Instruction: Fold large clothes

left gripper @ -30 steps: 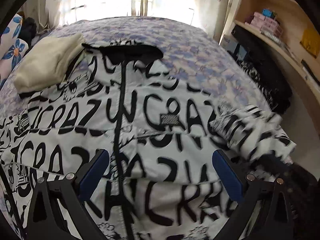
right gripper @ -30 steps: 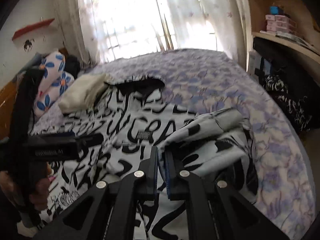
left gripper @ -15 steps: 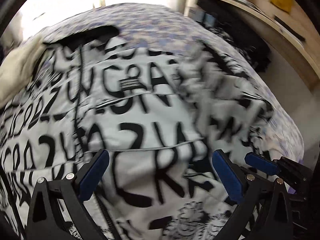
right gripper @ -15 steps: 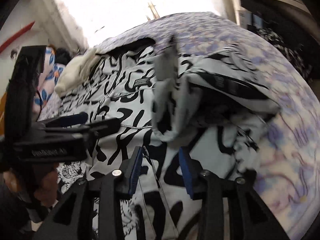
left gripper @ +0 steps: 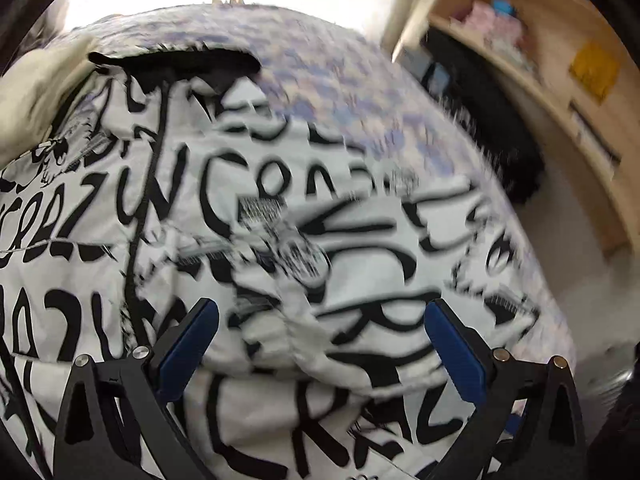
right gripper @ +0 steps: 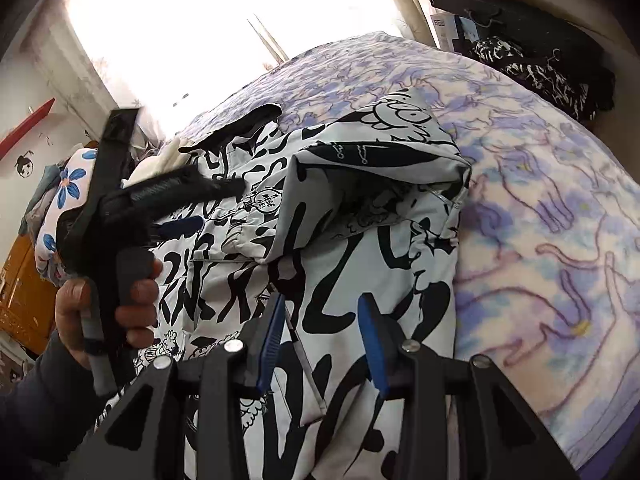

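A white jacket with black graffiti lettering (left gripper: 360, 240) lies spread on the bed, its black collar (left gripper: 176, 68) at the far end. Its right sleeve (right gripper: 380, 148) is folded in over the front. My left gripper (left gripper: 320, 308) hovers wide open above the lower front, nothing between its blue pads. In the right wrist view, that left gripper (right gripper: 220, 204) is seen from the side, held by a hand (right gripper: 100, 304). My right gripper (right gripper: 322, 304) stands partly open over the jacket's (right gripper: 360, 264) right side near the hem; the pads press on nothing.
A purple floral blanket (right gripper: 540, 200) covers the bed to the right of the jacket. A cream cushion (left gripper: 36, 92) lies by the collar, and a blue-flowered pillow (right gripper: 68, 188) at far left. Dark clothes (right gripper: 540, 68) and wooden shelves (left gripper: 560, 80) stand beyond the bed's right edge.
My right gripper went from shut on the sleeve to open; the sleeve now lies folded over the front. Both grippers dropped closer to the jacket, and the right one rolled.
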`<control>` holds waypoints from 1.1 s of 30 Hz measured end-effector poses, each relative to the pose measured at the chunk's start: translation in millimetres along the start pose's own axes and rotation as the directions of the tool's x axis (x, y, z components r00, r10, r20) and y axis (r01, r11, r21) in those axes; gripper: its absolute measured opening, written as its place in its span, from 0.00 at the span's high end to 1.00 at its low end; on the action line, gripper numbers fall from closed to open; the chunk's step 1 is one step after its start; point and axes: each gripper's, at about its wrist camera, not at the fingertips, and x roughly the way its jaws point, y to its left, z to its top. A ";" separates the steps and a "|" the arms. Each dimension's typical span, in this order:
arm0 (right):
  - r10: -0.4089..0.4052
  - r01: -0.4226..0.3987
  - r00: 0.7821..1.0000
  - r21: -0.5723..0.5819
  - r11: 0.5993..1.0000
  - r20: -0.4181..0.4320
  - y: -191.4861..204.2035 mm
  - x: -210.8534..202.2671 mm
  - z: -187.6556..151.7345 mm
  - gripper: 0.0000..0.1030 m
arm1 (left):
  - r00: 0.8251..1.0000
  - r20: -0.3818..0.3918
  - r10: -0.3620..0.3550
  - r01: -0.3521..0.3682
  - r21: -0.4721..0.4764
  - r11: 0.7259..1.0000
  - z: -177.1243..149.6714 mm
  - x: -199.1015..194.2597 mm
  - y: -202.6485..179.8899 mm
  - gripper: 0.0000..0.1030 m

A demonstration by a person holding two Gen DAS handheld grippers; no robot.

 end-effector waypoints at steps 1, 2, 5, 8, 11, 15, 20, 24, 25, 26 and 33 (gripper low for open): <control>0.001 -0.001 1.000 0.003 1.000 -0.001 -0.3 0.7 -0.3 0.63 | 1.000 0.008 0.000 0.000 0.001 1.000 2.7 -3.0 6.9 0.01; 0.002 -0.002 1.000 0.003 1.000 -0.001 -0.2 1.8 -0.8 0.63 | 1.000 0.006 0.012 -0.012 0.004 1.000 5.7 -4.1 12.2 0.01; 0.004 -0.004 1.000 0.004 1.000 -0.010 0.0 7.3 -0.6 0.63 | 0.999 -0.025 0.046 -0.046 -0.004 0.999 13.7 -0.6 29.2 0.01; 0.017 -0.017 1.000 0.008 1.000 -0.017 3.4 11.9 -1.0 0.63 | 0.995 -0.100 0.023 -0.028 -0.046 0.999 14.6 15.2 45.6 0.04; 0.025 -0.024 0.999 0.008 1.000 -0.022 5.6 14.1 -1.9 0.63 | 0.989 -0.147 -0.026 0.015 -0.072 0.997 7.5 33.9 55.1 0.09; 0.017 -0.017 0.999 0.010 1.000 -0.037 6.0 16.5 -5.5 0.63 | 0.989 -0.145 -0.023 0.014 -0.061 0.998 -3.5 48.7 56.6 0.09; 0.012 -0.011 0.998 0.025 1.000 -0.059 3.8 20.2 -8.4 0.63 | 0.975 -0.216 -0.057 0.051 -0.033 0.998 -4.3 68.5 42.0 0.65; 0.016 -0.014 0.998 0.033 0.999 -0.061 5.7 20.1 -9.3 0.63 | 0.976 -0.216 -0.005 0.013 0.036 0.999 -1.3 74.0 26.1 0.76; 0.014 -0.012 0.998 0.031 0.999 -0.060 7.0 19.5 -9.0 0.63 | 0.978 -0.209 0.012 -0.002 0.047 0.999 0.4 71.7 22.8 0.79; 0.012 -0.010 0.998 0.028 1.000 -0.058 8.2 18.7 -8.4 0.63 | 0.981 -0.194 0.021 -0.010 0.059 0.998 2.7 67.0 19.0 0.85; -0.034 0.034 0.999 -0.014 0.999 -0.022 14.6 7.9 -2.0 0.63 | 0.985 0.141 0.104 -0.128 0.168 0.977 37.1 -37.8 0.8 0.88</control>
